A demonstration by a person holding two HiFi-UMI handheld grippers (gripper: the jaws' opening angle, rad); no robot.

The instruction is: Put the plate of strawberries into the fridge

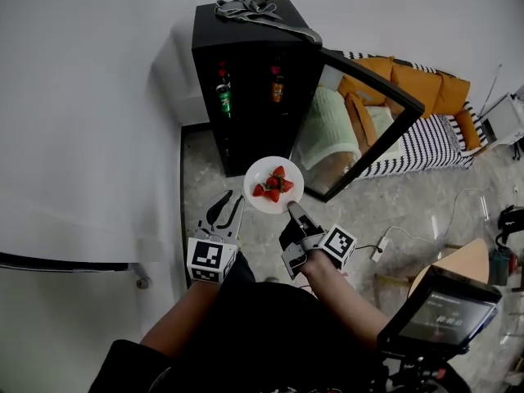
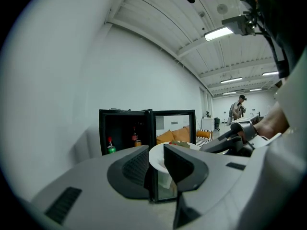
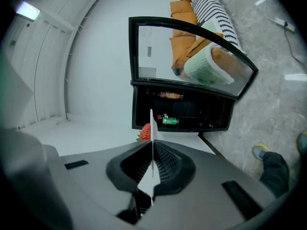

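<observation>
the right gripper [image 1: 293, 212] has its jaws pinched tight on the rim of the white plate [image 1: 255, 170]; strawberries [image 1: 273, 185] sit on it, in front of the open fridge [image 1: 246, 72] (bottles [image 1: 223, 97] inside); the left gripper [image 1: 226, 210] is beside the plate, jaws apart, seemingly holding nothing

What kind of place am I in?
Probably a large studio or lab hall staged as a living space: a black mini fridge with its glass door open stands on a stone-look floor near a striped sofa with orange cushions, under a high ceiling with strip lights.
</observation>
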